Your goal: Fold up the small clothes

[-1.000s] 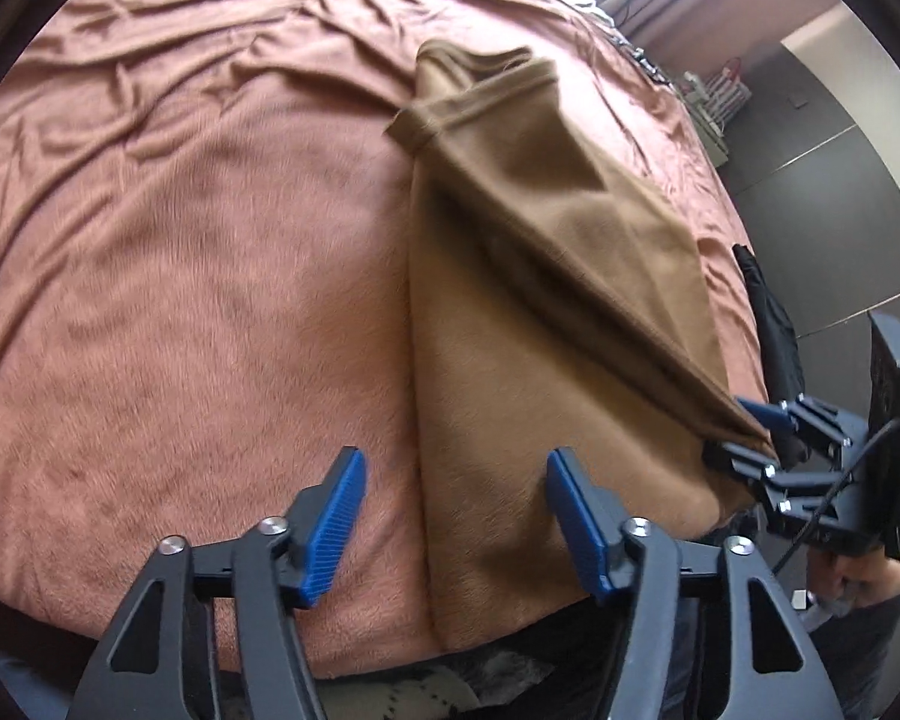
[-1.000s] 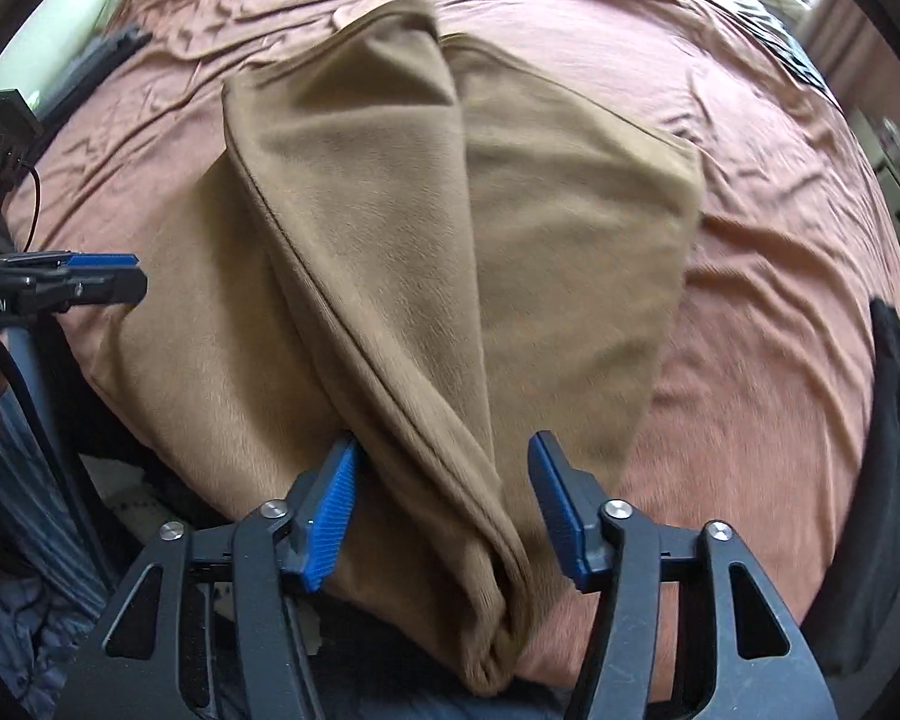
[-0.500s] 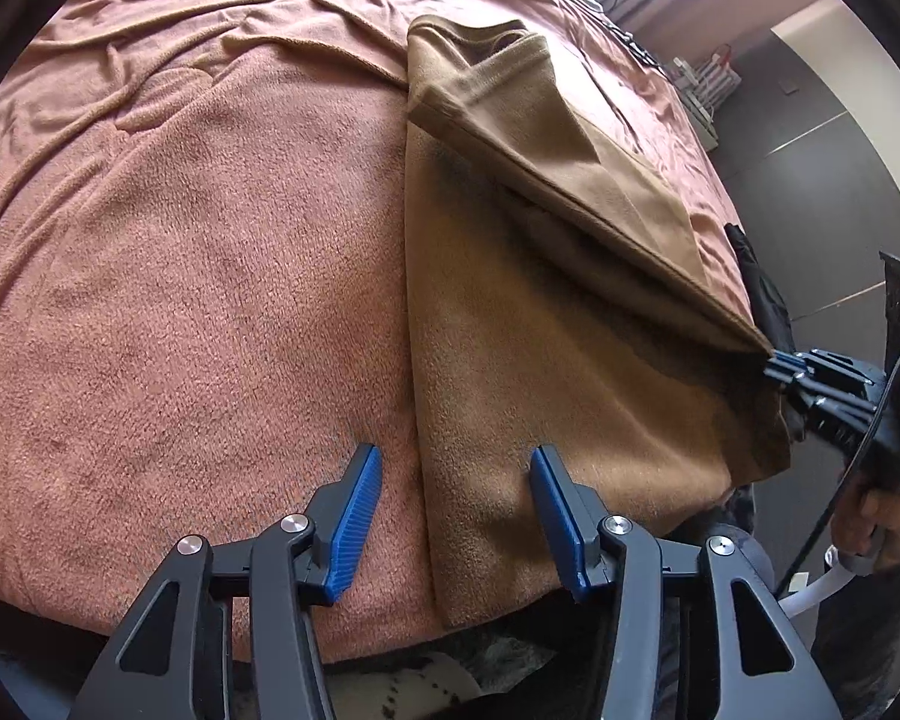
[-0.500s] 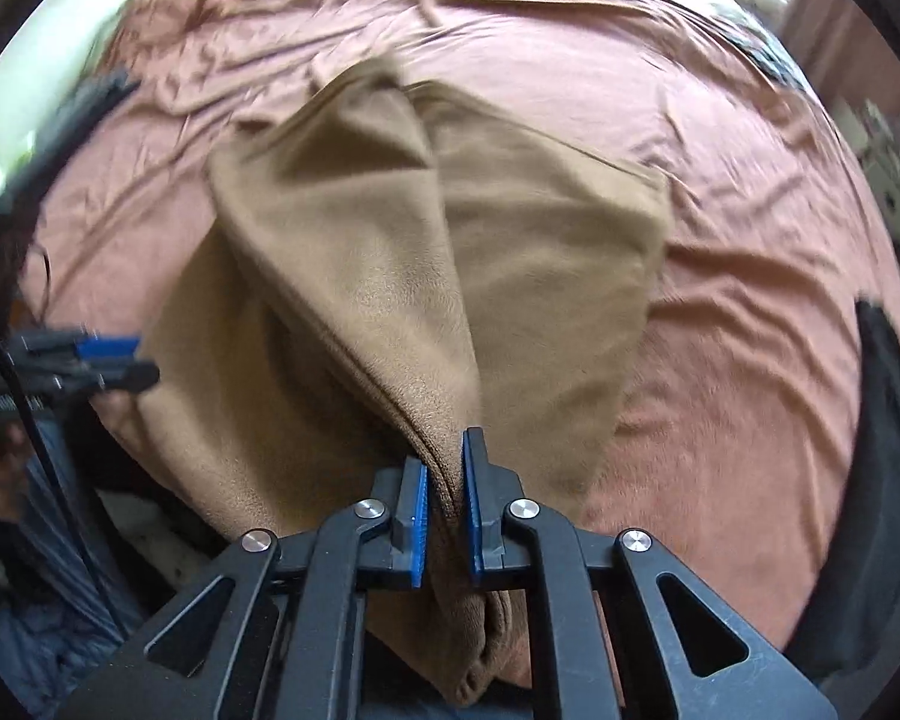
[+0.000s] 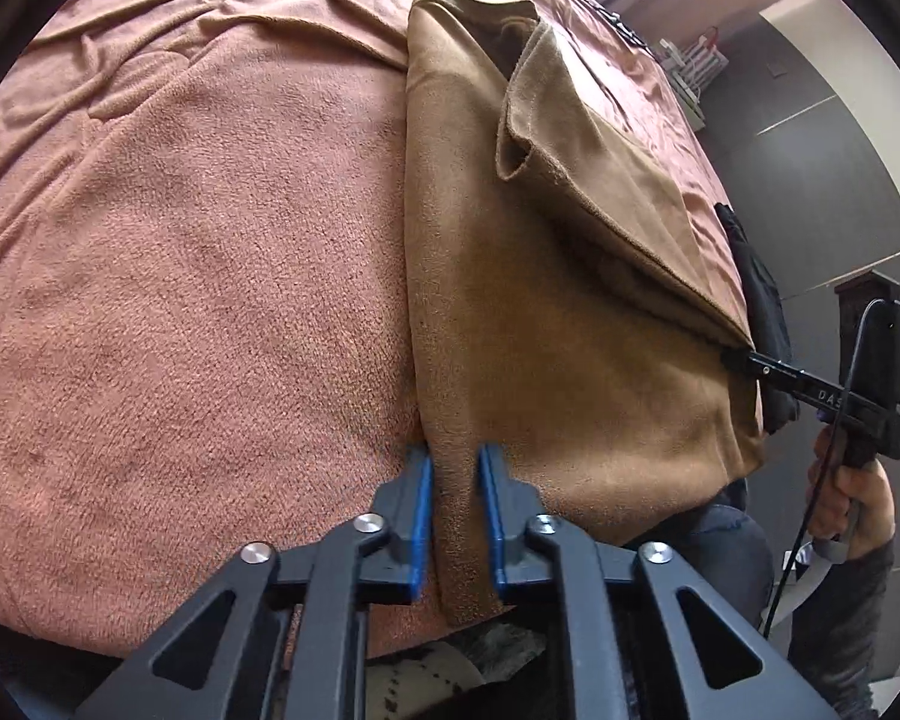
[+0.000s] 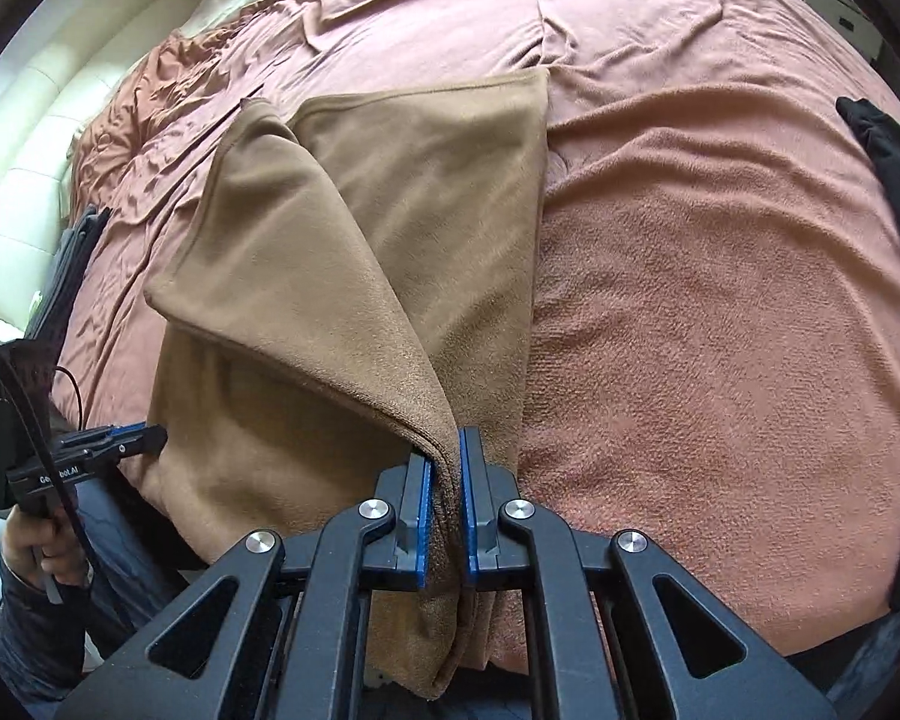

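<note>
Left wrist view shows the left tongs (image 5: pixel 455 516) pinching the brown garment's (image 5: pixel 570 360) near edge and the right tongs (image 6: pixel 444 516) clamping its lifted fold, so uneven pulling could skew the crease or drag it across the bed (image 5: pixel 210 300).

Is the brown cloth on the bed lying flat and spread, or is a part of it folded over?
Partly folded. One flap of the brown cloth is lifted over the flat layer; both claws grip its near edge.

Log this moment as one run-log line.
left gripper: shut on brown cloth near edge | right gripper: shut on brown cloth, corner raised | surface: pink blanket | fold: not complete
</note>
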Available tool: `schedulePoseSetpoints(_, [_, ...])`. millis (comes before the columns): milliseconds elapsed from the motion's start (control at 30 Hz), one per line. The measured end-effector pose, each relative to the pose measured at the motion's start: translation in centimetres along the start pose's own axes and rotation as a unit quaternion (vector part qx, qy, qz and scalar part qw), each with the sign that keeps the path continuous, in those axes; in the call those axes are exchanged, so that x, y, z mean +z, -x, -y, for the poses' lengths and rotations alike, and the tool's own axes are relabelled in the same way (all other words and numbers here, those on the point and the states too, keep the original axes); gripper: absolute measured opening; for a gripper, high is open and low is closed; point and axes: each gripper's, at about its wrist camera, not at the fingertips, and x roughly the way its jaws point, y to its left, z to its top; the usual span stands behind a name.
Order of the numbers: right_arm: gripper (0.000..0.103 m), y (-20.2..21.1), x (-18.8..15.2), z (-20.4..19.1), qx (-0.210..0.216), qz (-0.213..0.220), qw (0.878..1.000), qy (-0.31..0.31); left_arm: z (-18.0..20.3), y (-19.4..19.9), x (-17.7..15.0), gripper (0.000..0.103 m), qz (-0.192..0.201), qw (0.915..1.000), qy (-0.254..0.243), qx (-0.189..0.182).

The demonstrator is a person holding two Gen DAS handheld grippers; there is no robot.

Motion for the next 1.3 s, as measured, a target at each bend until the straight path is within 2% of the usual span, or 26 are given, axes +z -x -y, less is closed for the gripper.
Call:
schedulePoseSetpoints(133, [0.005,0.9,0.1,0.3,0.011,0.006,1.0,-0.004,-0.1,0.6,0.2,0.009,-0.004,1.0,-0.005,-0.003])
schedulePoseSetpoints(233, [0.006,0.2,-0.2,0.5,-0.023,-0.011,1.0,0.001,-0.2,0.6,0.2,0.01,-0.015,0.9998,-0.007,-0.006])
schedulePoseSetpoints(333, [0.019,0.5,-0.3,-0.1,-0.055,-0.014,0.998,0.014,-0.1,1.3,0.6,0.011,-0.013,0.9999,-0.005,-0.005])
schedulePoseSetpoints(400, [0.041,1.5,-0.3,-1.1,-0.077,-0.002,0.996,0.035,0.0,2.0,0.9,0.015,-0.002,0.9999,-0.012,0.0])
schedulePoseSetpoints(467, [0.053,2.8,-0.3,-2.5,-0.087,0.019,0.994,0.058,0.2,2.6,1.3,0.028,0.011,0.9998,-0.019,0.005])
schedulePoseSetpoints(667, [0.053,3.3,-0.6,-8.0,-0.099,0.033,0.983,0.148,-0.5,3.6,2.7,0.03,0.032,0.9995,-0.002,0.0])
schedulePoseSetpoints(900, [0.053,0.5,-0.2,-13.3,-0.112,0.02,0.966,0.233,-0.4,7.1,3.7,0.031,0.064,0.998,-0.003,0.0])
schedulePoseSetpoints(967, [0.053,-0.3,0.1,-14.3,-0.115,0.015,0.961,0.249,-0.3,8.0,4.1,0.042,0.073,0.9973,-0.006,0.005])
schedulePoseSetpoints(1033, [0.053,-1.5,0.6,-15.3,-0.116,0.01,0.957,0.266,-0.5,8.8,4.4,0.048,0.081,0.9966,-0.008,0.005])
schedulePoseSetpoints(1300, [0.053,-5.2,2.1,-18.1,-0.13,-0.005,0.938,0.322,-3.7,10.3,5.0,0.049,0.095,0.9953,0.015,0.013])
